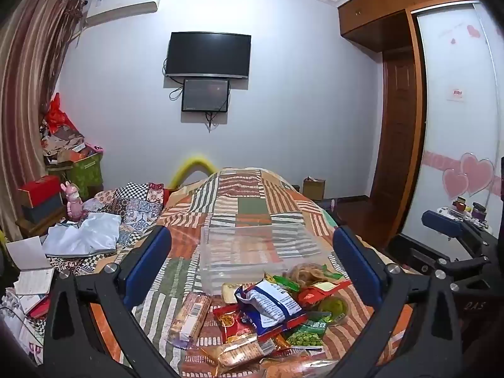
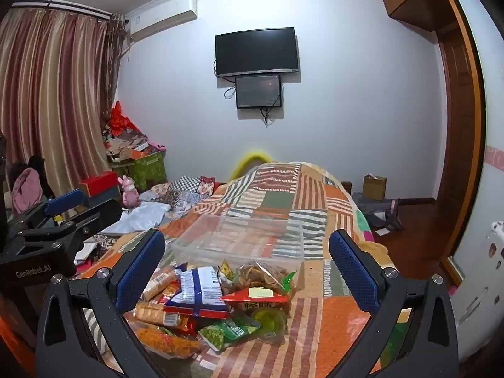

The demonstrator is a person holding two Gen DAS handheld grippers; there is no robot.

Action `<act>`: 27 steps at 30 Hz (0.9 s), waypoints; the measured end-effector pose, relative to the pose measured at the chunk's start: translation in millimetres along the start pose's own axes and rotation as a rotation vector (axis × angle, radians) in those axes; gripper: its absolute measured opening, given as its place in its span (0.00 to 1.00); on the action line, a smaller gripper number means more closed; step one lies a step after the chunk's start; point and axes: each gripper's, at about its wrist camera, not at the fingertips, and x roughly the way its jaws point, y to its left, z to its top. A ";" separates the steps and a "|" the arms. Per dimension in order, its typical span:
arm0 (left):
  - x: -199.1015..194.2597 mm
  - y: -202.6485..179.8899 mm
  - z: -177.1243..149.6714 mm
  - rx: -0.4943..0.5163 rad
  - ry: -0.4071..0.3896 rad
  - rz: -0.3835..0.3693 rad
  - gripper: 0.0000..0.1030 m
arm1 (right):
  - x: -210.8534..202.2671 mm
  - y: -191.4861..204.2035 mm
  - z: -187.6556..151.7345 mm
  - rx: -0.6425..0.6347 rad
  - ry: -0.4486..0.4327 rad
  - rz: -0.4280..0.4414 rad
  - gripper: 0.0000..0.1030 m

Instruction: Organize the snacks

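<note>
A heap of snack packets (image 1: 267, 321) (image 2: 214, 305) lies on the patchwork bedspread (image 1: 252, 208) (image 2: 315, 315): a blue-and-white bag (image 1: 271, 302) (image 2: 201, 293), green pea packets (image 1: 307, 335) (image 2: 226, 330), biscuit sleeves (image 1: 192, 315) (image 2: 157, 313) and a bag of fried crisps (image 2: 261, 275). Just beyond the heap stands a clear plastic box (image 1: 252, 252) (image 2: 239, 239) with nothing in it. My left gripper (image 1: 252, 258) hovers over the heap, open, nothing between its blue pads. My right gripper (image 2: 249, 258) is open too, above the heap's right side.
Crumpled clothes and papers (image 1: 82, 236) crowd the bed's left side, with a pink toy rabbit (image 1: 74, 201) and stacked boxes (image 1: 41, 201) behind. A wardrobe (image 1: 456, 126) and a door stand at right. A cardboard box (image 2: 374, 187) sits on the floor by the far wall.
</note>
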 end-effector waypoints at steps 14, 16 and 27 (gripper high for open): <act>-3.3 -8.5 2.8 0.004 -0.024 -0.002 1.00 | -0.9 -2.3 3.9 0.008 0.008 -0.003 1.00; -3.6 -5.9 2.5 0.002 -0.025 -0.003 1.00 | -3.9 -2.2 3.2 0.010 0.000 -0.007 1.00; -2.6 -2.9 -1.5 0.002 -0.021 -0.005 1.00 | -4.6 -4.8 3.5 0.021 -0.001 -0.002 1.00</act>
